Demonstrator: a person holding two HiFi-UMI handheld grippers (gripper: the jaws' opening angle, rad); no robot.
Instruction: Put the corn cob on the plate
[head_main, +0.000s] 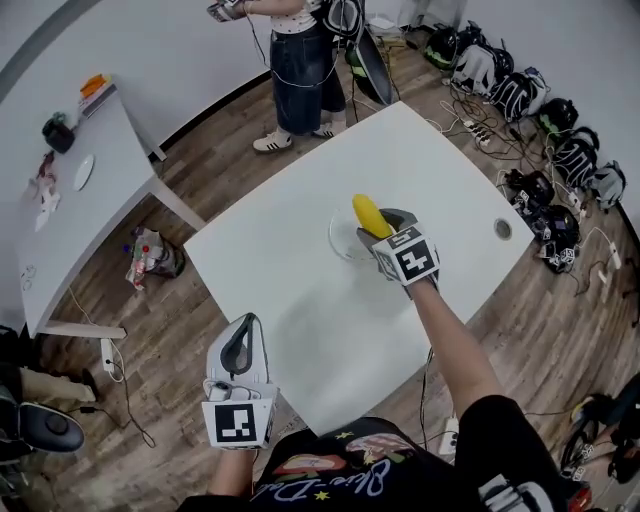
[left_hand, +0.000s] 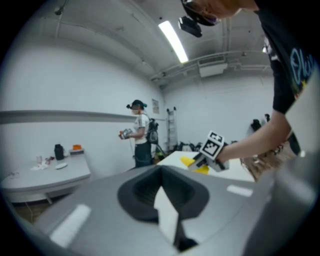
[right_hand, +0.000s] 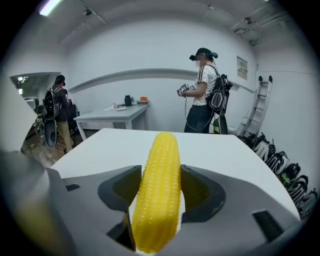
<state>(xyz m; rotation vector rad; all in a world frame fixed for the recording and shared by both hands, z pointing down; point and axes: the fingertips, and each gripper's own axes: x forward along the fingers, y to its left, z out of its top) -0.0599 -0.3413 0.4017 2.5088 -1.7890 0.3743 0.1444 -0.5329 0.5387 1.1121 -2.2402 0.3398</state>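
My right gripper (head_main: 380, 224) is shut on a yellow corn cob (head_main: 367, 213), which it holds above a clear round plate (head_main: 334, 238) near the middle of the white table (head_main: 300, 310). In the right gripper view the cob (right_hand: 162, 155) points away from me, clamped between the two dark jaws of the gripper (right_hand: 160, 186). Whether it touches the plate cannot be told. Low at the table's near left edge, my left gripper (head_main: 241, 335) is shut with nothing in it. From the left gripper view its jaws meet at the gripper (left_hand: 162, 192), and the cob (left_hand: 191, 162) shows far off.
A person (head_main: 298, 60) stands past the table's far corner holding grippers. A second white table (head_main: 70, 200) with small items is at the left. Helmets and cables (head_main: 540, 110) lie along the floor at right. A round grommet (head_main: 503, 228) sits near the table's right edge.
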